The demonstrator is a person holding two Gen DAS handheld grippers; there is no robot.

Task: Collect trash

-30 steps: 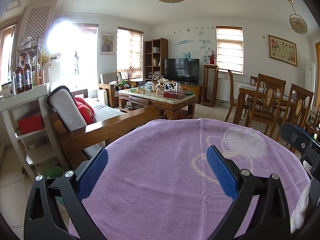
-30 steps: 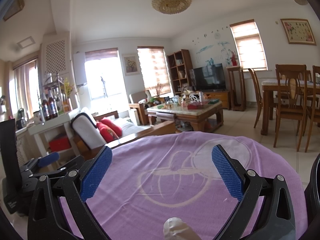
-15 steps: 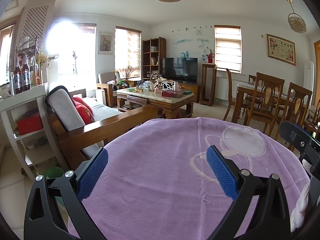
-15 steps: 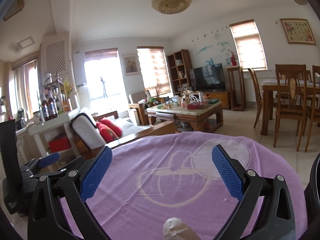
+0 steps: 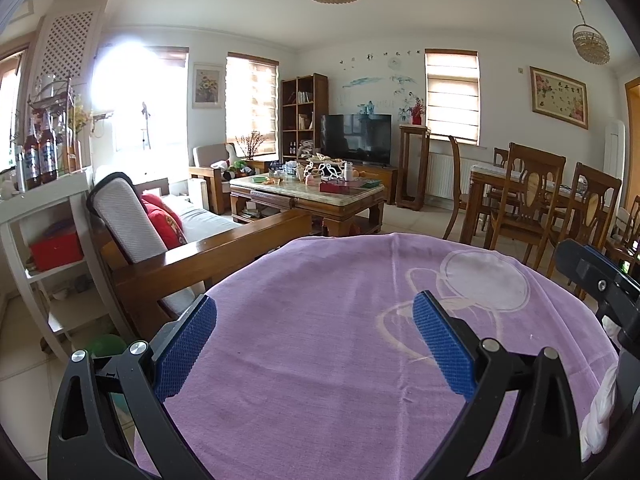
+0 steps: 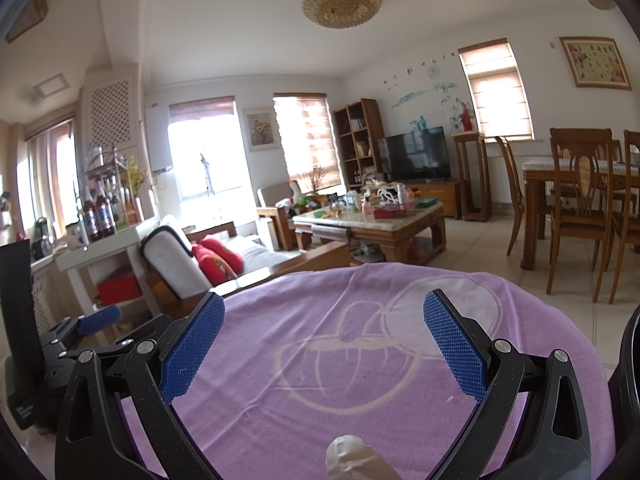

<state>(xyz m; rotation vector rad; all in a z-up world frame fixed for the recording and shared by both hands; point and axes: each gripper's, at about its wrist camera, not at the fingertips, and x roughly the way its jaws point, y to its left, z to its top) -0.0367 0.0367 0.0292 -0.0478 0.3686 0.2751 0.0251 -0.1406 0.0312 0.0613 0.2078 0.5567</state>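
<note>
**Tools spread above the cloth**

While both tools hang over the purple cloth, the left tool gapes wide and grips nothing. Likewise the right tool stands wide, nothing between its pads. Crumpled white trash lies on the cloth just below the right tool.

No lettering reads clearly. The labels on the dark glass bottles on the white shelf unit and the characters in the framed floral picture are too blurred.
</note>
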